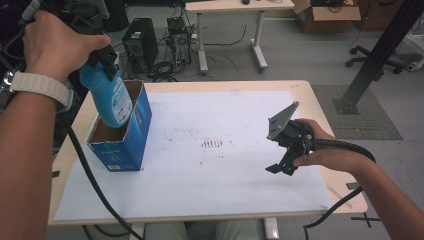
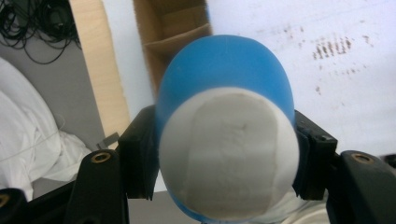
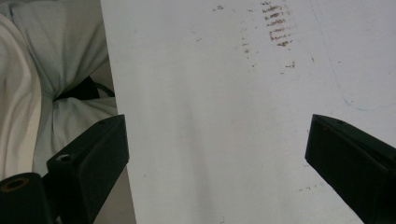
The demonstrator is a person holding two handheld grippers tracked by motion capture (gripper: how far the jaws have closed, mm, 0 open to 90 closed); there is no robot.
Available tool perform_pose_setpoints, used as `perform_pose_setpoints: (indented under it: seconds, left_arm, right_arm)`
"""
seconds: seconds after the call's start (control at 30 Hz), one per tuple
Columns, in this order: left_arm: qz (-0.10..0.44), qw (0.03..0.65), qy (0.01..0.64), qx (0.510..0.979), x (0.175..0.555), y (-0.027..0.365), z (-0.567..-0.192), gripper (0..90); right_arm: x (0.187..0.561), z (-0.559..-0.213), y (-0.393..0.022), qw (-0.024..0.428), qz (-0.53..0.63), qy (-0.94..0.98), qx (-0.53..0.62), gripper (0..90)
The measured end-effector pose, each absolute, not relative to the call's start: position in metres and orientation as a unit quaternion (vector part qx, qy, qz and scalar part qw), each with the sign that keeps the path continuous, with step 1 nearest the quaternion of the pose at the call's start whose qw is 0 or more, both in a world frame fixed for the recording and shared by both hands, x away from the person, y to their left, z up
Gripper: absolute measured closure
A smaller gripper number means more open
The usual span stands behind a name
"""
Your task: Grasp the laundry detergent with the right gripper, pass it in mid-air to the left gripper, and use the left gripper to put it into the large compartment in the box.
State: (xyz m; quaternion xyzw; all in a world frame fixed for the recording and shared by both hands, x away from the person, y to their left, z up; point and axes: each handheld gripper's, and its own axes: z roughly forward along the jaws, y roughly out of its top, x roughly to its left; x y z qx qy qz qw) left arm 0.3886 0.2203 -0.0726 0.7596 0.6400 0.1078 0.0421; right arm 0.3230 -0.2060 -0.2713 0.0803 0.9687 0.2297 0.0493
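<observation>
Bottle label (image 1: 120, 102): white and blue print is seen, but no word can be read.
Box front (image 1: 116, 159): small pale print is carried, too blurred to be read.
Paper sheet (image 1: 215, 144): brown smudges, no legible writing.

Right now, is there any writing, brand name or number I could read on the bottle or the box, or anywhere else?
None can be read.
Blue bottle: its label carries print, too blurred to make out.
Blue box: small pale marks on its front, too small to read.
White table cover: brown smudges, no letters.
</observation>
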Motion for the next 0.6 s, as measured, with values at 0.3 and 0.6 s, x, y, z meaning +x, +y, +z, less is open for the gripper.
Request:
perform_pose_setpoints:
  seconds: [0.3, 0.6]
  left_arm:
    - [0.109, 0.038, 0.656, 0.746, 0.398, 0.234, -0.094, 38.0]
    - [0.114, 0.028, 0.652, 0.749, 0.405, 0.244, -0.115, 38.0]
  right_arm:
    - [0.326, -0.277, -0.203, 0.044, 0.231, 0.968, 0.086, 6.0]
    - [0.328, -0.278, -0.203, 0.041, 0.229, 0.968, 0.09, 6.0]
